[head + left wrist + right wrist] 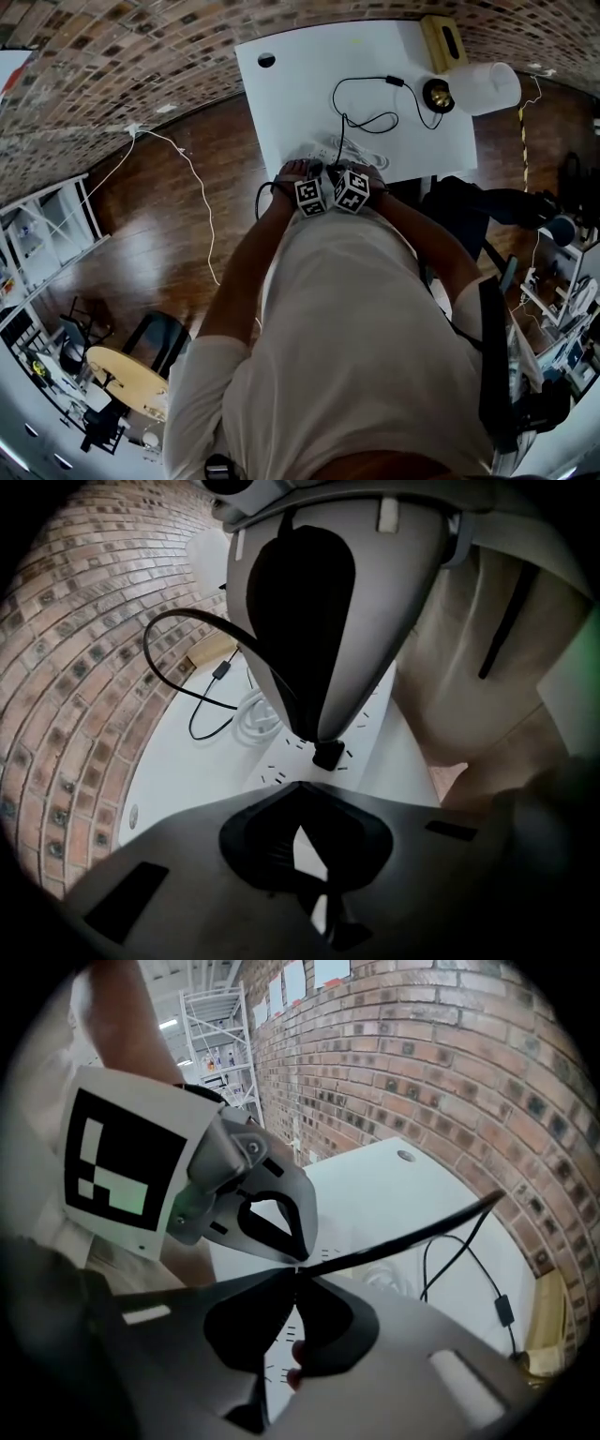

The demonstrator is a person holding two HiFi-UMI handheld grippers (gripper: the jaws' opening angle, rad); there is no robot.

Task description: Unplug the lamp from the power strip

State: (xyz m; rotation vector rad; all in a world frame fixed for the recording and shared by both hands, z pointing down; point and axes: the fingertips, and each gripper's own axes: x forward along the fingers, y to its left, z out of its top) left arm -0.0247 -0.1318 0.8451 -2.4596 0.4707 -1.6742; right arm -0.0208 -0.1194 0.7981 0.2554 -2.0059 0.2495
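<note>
Right claw point(296, 1277) pinches the lamp's point(469, 89) black cord point(422, 1232) at its plug point(328, 755), seated in the power strip point(281, 772) by the counter's point(300, 84) near edge, apparently to pull it free; left claw point(300, 789), closed empty, sits alongside, probably bracing the strip.

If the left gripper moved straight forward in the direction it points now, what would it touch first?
Probably the right gripper, shut on the lamp cord just above the black plug on the power strip, directly ahead and close. Depth is unclear, so it might touch the plug first.
</note>
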